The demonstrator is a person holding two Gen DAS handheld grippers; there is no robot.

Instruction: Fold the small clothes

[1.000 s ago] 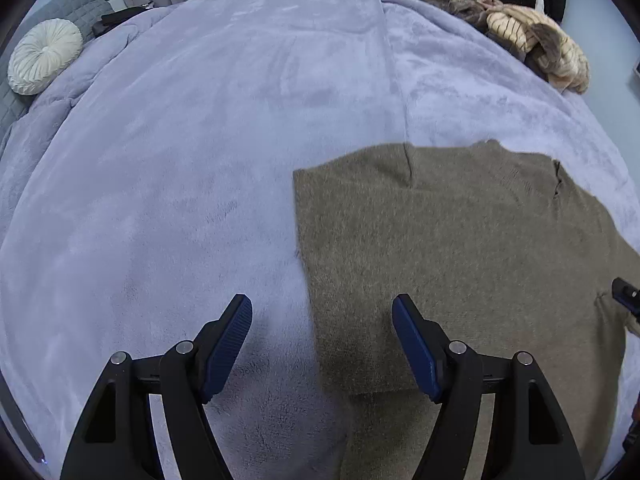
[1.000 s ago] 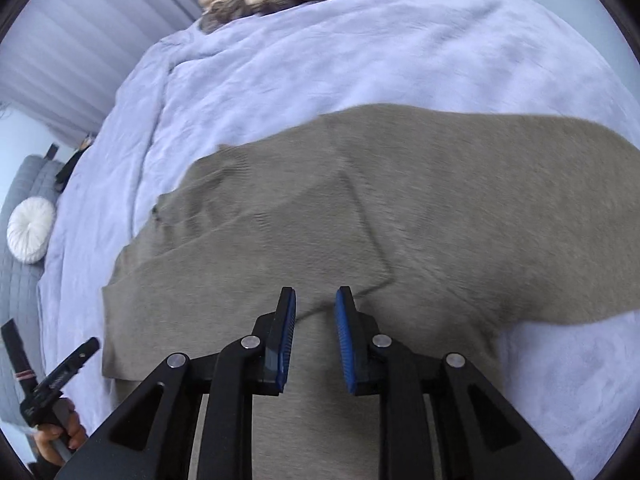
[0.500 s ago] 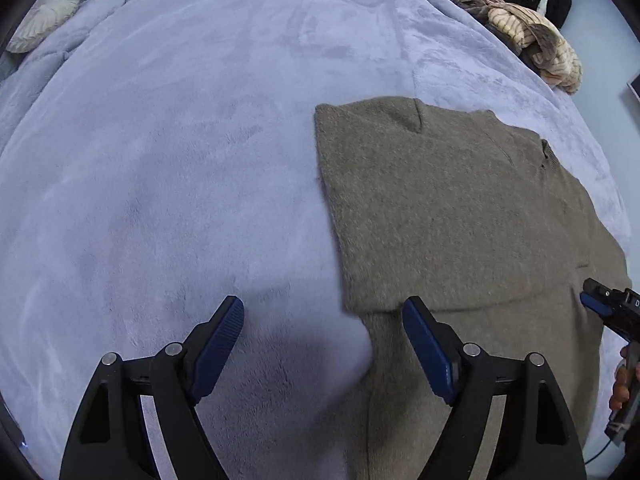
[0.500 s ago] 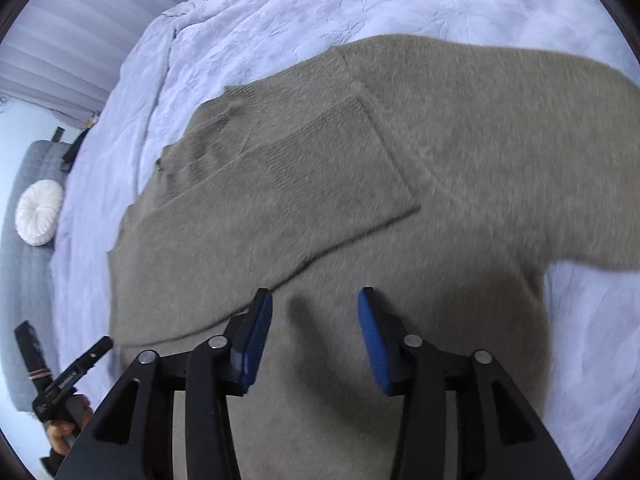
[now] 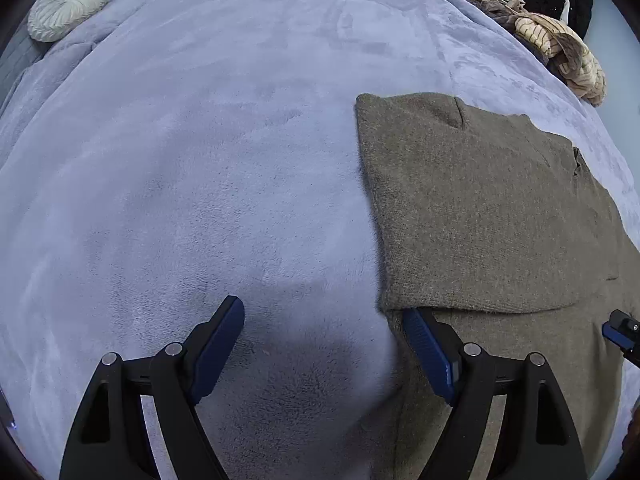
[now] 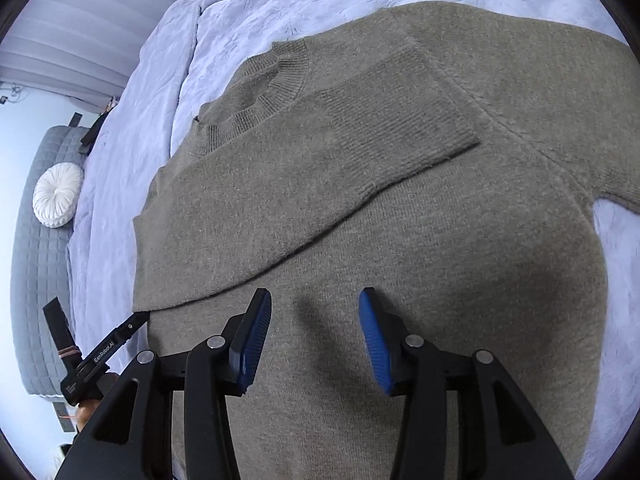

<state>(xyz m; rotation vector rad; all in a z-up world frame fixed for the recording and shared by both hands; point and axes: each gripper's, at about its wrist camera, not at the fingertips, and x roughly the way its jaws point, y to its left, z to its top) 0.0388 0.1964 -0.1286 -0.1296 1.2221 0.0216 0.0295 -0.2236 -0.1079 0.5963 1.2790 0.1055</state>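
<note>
An olive-brown knit sweater (image 6: 400, 208) lies flat on the lavender blanket (image 5: 200, 160), with one sleeve (image 6: 320, 168) folded across its chest below the ribbed collar (image 6: 276, 88). In the left wrist view the sweater (image 5: 480, 208) is at the right. My left gripper (image 5: 324, 344) is open and empty, at the sweater's left edge just below the folded sleeve's corner. My right gripper (image 6: 314, 332) is open and empty, over the sweater's body below the folded sleeve.
A pile of striped and dark clothes (image 5: 552, 36) lies at the blanket's far right. A round white cushion (image 5: 68, 4) rests on a grey quilted seat (image 6: 36, 264) at the far left. The other gripper's tip (image 5: 620, 332) shows at the right edge.
My right gripper has opened from nearly shut and drawn back down over the sweater's body. My left gripper stayed open and drew back towards the sweater's left edge.
</note>
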